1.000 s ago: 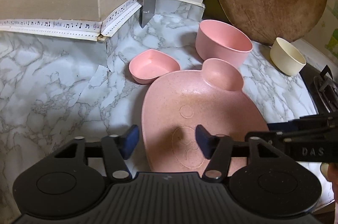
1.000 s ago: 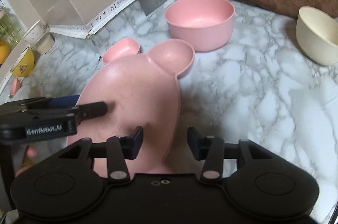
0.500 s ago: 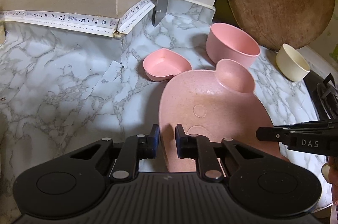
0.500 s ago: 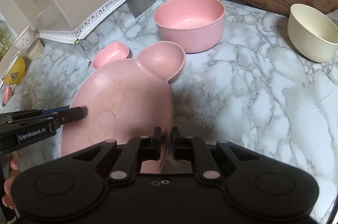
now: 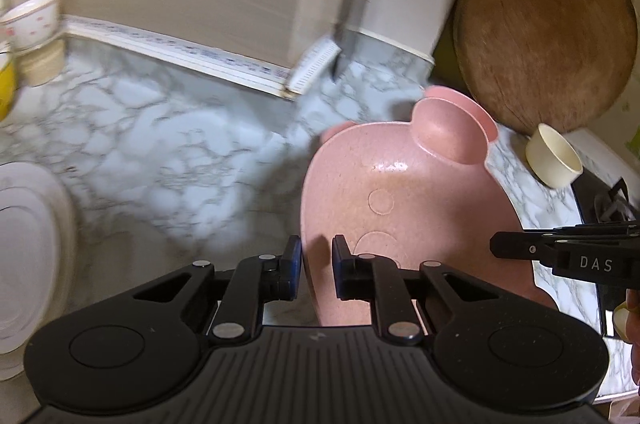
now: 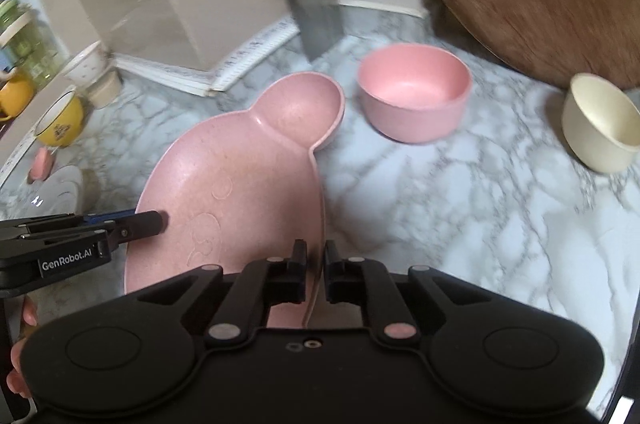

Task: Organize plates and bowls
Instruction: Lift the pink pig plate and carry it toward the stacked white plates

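Note:
A large pink plate [image 5: 404, 208] with a round ear-shaped well hangs tilted above the marble counter [image 5: 168, 152], held between both grippers. My left gripper [image 5: 317, 258] is shut on the plate's left rim. On the opposite rim of the pink plate [image 6: 240, 192] my right gripper [image 6: 315, 262] is shut. Each gripper also shows from the side in the other's view: the right gripper [image 5: 496, 244] and the left gripper [image 6: 160, 220]. A pink bowl [image 6: 414, 96] stands on the counter behind the plate. Only an edge of a small pink dish [image 5: 336, 132] shows past the plate.
A cream bowl [image 6: 600, 128] sits at the right beside a leaning round wooden board [image 5: 544, 36]. A cleaver [image 6: 316, 4] hangs at the wall. A white plate [image 5: 24, 244], a yellow cup [image 6: 60, 124] and a white patterned bowl [image 5: 34, 18] stand at the left. A stove [image 5: 608, 200] borders the right.
Both grippers went from open to shut on the pink plate's opposite rims. The plate has since risen off the counter and shifted left, covering the small pink dish.

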A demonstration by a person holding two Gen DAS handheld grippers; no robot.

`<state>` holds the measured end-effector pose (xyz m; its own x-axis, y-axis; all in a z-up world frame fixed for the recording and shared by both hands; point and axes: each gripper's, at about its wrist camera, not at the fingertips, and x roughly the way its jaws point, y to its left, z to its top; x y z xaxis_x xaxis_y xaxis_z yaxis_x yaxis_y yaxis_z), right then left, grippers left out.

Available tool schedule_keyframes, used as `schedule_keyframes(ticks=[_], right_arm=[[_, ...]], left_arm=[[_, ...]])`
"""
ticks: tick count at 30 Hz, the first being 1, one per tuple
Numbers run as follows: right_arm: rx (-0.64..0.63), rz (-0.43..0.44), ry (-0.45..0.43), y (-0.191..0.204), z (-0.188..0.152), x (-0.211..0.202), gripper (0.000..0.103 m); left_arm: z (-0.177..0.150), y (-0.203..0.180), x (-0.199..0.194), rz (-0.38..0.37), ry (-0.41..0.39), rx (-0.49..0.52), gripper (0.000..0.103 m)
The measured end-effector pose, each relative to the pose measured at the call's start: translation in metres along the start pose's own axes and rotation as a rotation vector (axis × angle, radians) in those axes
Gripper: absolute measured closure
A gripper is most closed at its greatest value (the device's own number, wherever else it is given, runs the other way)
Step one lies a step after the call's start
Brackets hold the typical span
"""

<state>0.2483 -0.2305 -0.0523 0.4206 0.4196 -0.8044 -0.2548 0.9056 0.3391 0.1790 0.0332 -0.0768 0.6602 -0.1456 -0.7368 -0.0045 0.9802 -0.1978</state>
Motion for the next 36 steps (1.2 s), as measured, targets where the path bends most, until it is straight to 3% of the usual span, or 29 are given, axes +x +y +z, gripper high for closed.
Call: schedule_keyframes(ticks=[20,36], right_arm=[[-0.25,0.164,0.014,0.138,0.035,0.027,0.093],[-0.335,0.265,0.047,0.231,0.052,0.073,0.093]], left_arm=[[-0.02,0.111,-0.086,0.215,-0.088,-0.208,0.088],[-0.016,0.193,-0.1,0.377,-0.1,-0.294,0.088]])
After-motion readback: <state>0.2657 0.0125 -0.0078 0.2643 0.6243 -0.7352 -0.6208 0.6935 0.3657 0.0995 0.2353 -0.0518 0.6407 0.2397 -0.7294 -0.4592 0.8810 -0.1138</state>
